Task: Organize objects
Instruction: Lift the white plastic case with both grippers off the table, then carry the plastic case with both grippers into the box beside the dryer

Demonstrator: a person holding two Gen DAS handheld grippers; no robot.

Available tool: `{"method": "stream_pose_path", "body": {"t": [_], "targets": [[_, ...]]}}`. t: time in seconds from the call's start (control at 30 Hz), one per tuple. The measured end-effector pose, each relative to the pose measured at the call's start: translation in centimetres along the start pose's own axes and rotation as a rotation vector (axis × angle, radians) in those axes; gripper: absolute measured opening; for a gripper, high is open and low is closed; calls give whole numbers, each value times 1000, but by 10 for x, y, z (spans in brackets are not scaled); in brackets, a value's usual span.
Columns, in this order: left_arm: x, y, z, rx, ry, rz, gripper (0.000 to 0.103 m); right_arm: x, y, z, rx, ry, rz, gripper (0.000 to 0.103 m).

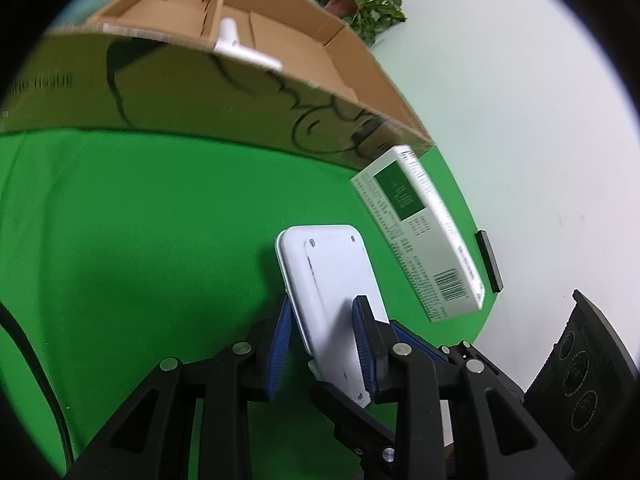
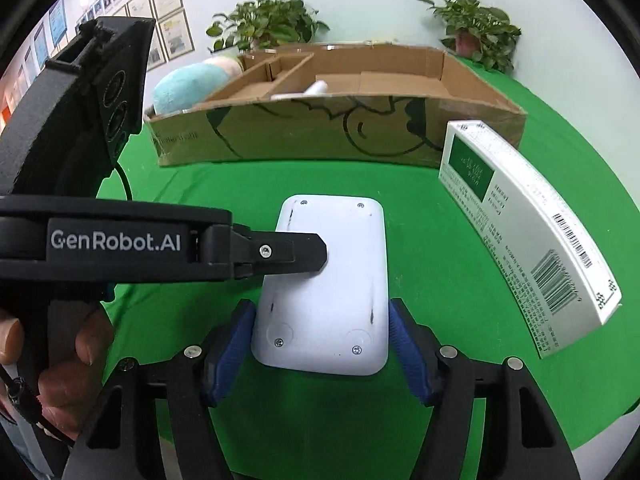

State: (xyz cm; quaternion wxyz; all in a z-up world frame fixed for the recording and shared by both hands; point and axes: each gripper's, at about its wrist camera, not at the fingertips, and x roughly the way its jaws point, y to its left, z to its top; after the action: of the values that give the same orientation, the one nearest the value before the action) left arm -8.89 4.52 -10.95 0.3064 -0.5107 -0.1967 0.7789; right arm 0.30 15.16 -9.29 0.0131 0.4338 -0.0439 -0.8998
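A white flat plastic device, back side up with screws showing, lies on the green cloth. My left gripper is shut on its edge; it also shows in the right wrist view, reaching in from the left, one finger on top of the device. My right gripper is open, its blue pads either side of the device's near end, close to its edges. A white and green printed carton lies to the right. It also shows in the left wrist view.
A low open cardboard box with dividers stands behind, a white object inside. A blue plush toy lies at the box's left end. Potted plants stand behind. The green cloth covers the round table.
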Motion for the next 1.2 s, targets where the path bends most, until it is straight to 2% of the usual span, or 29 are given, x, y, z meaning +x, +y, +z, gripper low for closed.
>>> {"method": "stream_pose_path", "body": {"t": [0.13, 0.3, 0.4, 0.53, 0.77, 0.9, 1.2], "targets": [[-17, -18, 8, 42, -46, 5, 29, -21, 2, 3, 5, -63, -6, 64], [-48, -49, 21, 119, -111, 25, 29, -44, 4, 24, 7, -142, -12, 64], [-58, -62, 55, 164, -157, 18, 30, -58, 5, 46, 1, -199, -18, 64], [-82, -84, 84, 220, -217, 13, 30, -79, 4, 82, -12, -278, -38, 64], [-109, -121, 139, 300, -273, 43, 30, -107, -2, 148, -29, -359, -64, 64], [-122, -136, 170, 300, -283, 56, 30, -117, -6, 187, -22, -373, -53, 64], [-125, -145, 227, 284, -281, 126, 30, -109, -13, 274, -29, -307, -22, 64]]}}
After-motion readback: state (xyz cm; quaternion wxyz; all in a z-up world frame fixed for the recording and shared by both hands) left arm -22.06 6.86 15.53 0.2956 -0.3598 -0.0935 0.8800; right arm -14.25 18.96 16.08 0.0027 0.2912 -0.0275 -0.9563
